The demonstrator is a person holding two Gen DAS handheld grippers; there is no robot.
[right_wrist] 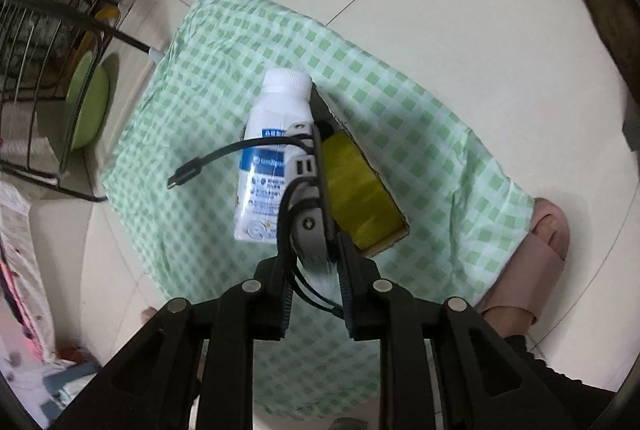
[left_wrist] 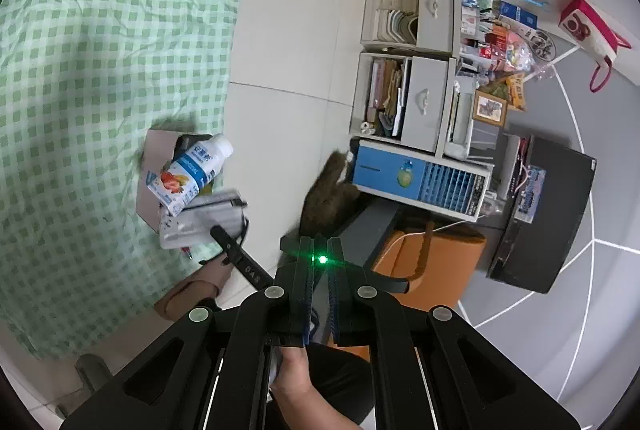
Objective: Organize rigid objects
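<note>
A cardboard box (left_wrist: pixel 154 166) lies on a green checked cloth (left_wrist: pixel 92 70). A white and blue milk bottle (left_wrist: pixel 192 170) leans in the box. In the right wrist view the bottle (right_wrist: pixel 272 150) stands beside a yellow tape roll (right_wrist: pixel 356 186) in the box (right_wrist: pixel 384 186). My right gripper (right_wrist: pixel 316 254) is shut on a grey power bank (right_wrist: pixel 310 226) with a black cable (right_wrist: pixel 208 160), held over the box. The power bank also shows in the left wrist view (left_wrist: pixel 200 222). My left gripper (left_wrist: pixel 320 250) is shut and empty, away from the box over the floor.
A white shelf unit (left_wrist: pixel 404 62) with books and clutter stands on the tiled floor. A blue and white appliance (left_wrist: pixel 420 178), an orange bag (left_wrist: pixel 436 262) and a black box (left_wrist: pixel 548 218) lie nearby. A wire rack (right_wrist: pixel 44 42) with a green bowl (right_wrist: pixel 86 106) is beside the cloth. A sandalled foot (right_wrist: pixel 532 254) is close.
</note>
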